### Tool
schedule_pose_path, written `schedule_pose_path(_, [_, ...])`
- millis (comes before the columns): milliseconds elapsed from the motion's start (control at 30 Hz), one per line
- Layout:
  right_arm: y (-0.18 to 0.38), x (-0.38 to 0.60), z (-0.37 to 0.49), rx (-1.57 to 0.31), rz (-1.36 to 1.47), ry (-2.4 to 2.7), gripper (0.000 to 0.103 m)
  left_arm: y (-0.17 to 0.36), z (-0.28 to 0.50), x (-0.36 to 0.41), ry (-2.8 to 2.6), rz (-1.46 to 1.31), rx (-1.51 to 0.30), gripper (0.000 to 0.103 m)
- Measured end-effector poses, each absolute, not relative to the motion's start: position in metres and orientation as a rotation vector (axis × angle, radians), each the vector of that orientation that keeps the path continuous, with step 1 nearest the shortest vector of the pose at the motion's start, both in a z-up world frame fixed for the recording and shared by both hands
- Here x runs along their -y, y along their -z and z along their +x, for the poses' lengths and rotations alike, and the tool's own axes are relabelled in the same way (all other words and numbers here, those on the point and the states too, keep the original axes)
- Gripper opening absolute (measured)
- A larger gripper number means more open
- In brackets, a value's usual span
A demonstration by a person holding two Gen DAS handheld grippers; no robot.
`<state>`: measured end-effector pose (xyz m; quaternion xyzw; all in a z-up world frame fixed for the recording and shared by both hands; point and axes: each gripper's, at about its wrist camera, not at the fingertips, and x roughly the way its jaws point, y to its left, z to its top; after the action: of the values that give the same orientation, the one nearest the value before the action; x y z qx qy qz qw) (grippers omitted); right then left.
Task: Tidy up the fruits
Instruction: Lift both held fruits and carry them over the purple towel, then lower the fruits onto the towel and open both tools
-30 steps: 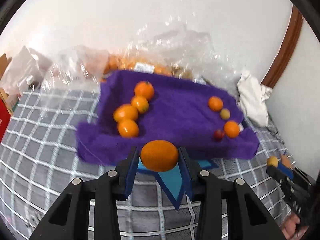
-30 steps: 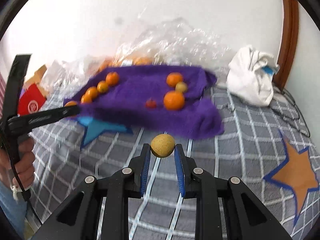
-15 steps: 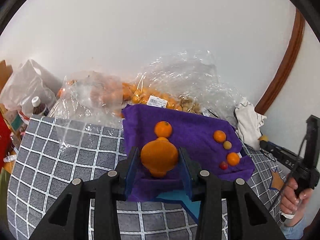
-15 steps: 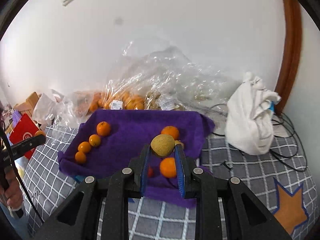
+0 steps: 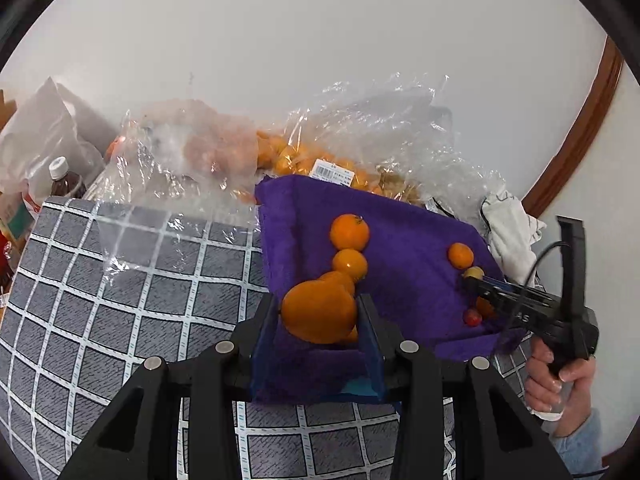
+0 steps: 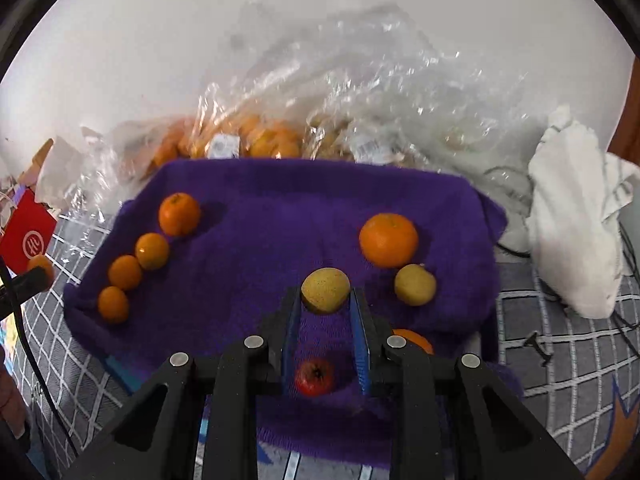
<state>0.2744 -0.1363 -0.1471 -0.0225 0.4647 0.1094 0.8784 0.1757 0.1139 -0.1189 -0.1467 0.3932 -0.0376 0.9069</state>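
Observation:
A purple towel [image 5: 408,240] [image 6: 264,208] lies on the checked cover. My left gripper [image 5: 319,320] is shut on a large orange [image 5: 318,312] above the towel's near left part, just before a row of oranges [image 5: 349,232]. My right gripper [image 6: 326,300] is shut on a small yellow-brown fruit [image 6: 325,289] over the towel's right half. Beside it lie another yellow fruit [image 6: 415,284], a big orange [image 6: 388,239] and a small red fruit [image 6: 315,376]. Several oranges [image 6: 152,251] line the left side. In the left wrist view the right gripper [image 5: 474,276] reaches in from the right.
Clear plastic bags of oranges [image 5: 304,156] [image 6: 256,136] sit behind the towel against the white wall. A white crumpled cloth [image 6: 576,216] and cables lie at the right. A bottle [image 5: 64,180] and a red packet [image 6: 26,236] stand at the left.
Both grippers have moved forward over the purple towel, each still carrying its fruit. The right one now hangs above the right group of fruits, and the left one has closed in on the orange row.

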Motion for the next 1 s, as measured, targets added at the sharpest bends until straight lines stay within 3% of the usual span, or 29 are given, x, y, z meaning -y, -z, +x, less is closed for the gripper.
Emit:
schedule_pose_path(200, [0.16,0.135,0.277,-1.0,-0.062,-0.223,0.025,0.124,0.178,-0.109,0.078,-0.273,-0.824,0.038])
schedule_pose_path(500, [0.121,0.144,0.237,-0.936,-0.078,-0.222,0.04,0.109,0.175,-0.096,0.083,-0.272,-0.811,0.038])
schedule_pose_path(1000, [0.061,0.202,0.132,-0.836,-0.057,-0.104,0.04,0.068,0.152,-0.041,0.128,-0.225,-0.766,0.038])
